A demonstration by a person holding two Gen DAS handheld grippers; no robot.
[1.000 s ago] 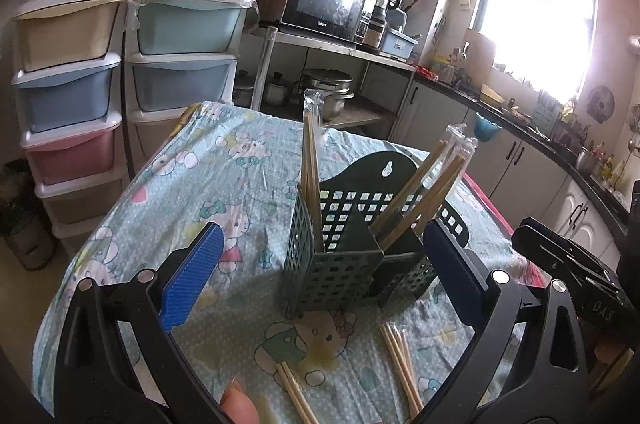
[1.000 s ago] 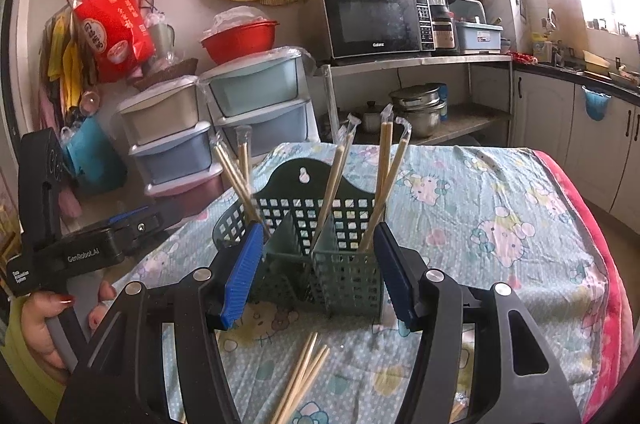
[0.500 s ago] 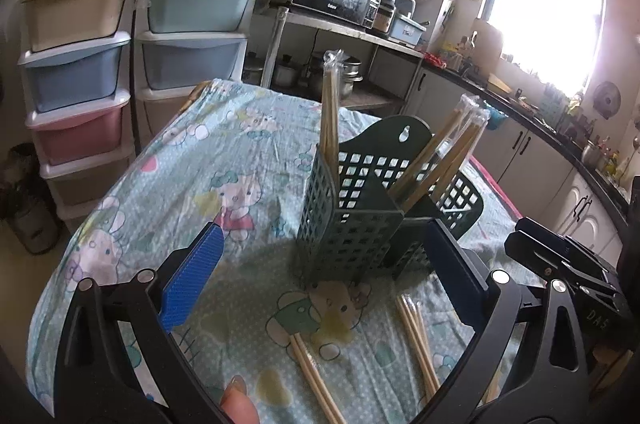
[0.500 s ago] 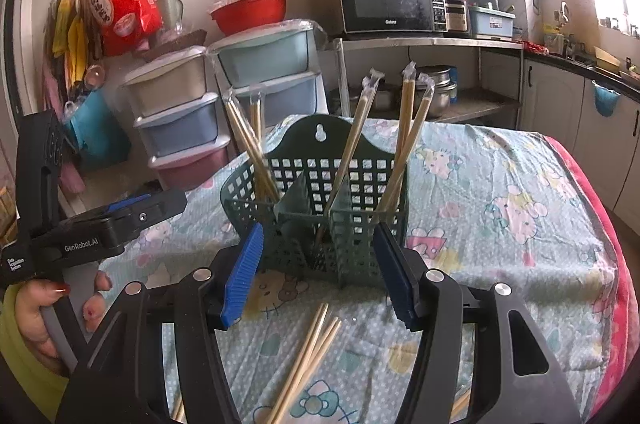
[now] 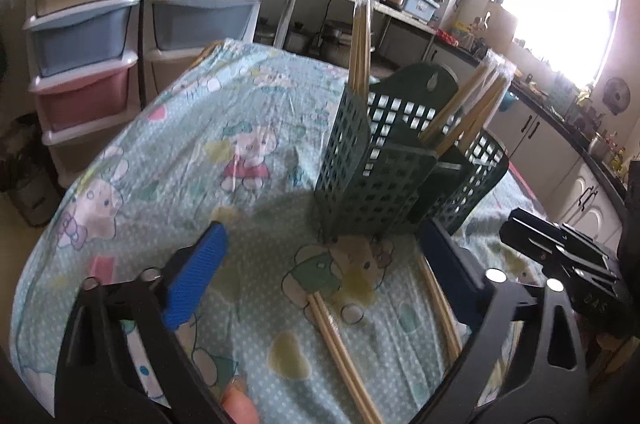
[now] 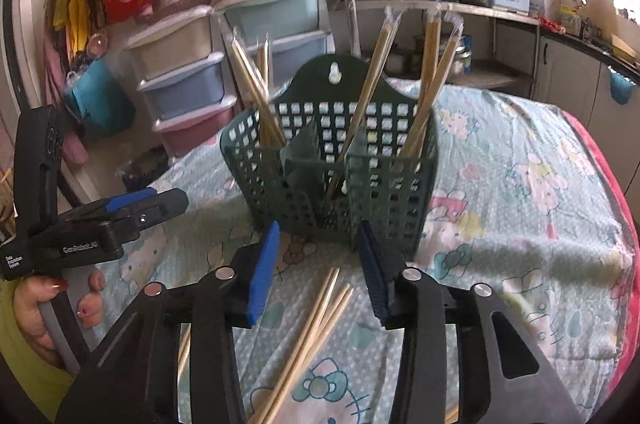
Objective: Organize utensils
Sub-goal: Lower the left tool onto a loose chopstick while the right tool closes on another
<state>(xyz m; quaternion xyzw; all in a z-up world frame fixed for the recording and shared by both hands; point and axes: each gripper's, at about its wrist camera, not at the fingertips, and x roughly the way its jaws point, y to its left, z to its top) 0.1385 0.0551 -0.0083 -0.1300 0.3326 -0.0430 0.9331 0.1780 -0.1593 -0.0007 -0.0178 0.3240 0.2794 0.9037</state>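
Two claws [image 5: 320, 276] [image 6: 316, 272] hover open above loose chopsticks [image 6: 312, 336].

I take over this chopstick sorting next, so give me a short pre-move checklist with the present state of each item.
1. Right gripper empty: ok. Its jaws have just been closing, with nothing between them.
2. Left gripper empty: ok, jaws wide, just closing a little.
3. Loose chopsticks within the right gripper's line: ok, lying on the tablecloth just below its fingertips.
4. Second loose pair for the left gripper: ok, flat on the cloth.
5. Green basket upright: ok, wrapped chopsticks standing in its compartments.
6. Contact with any loose chopstick: cannot tell.
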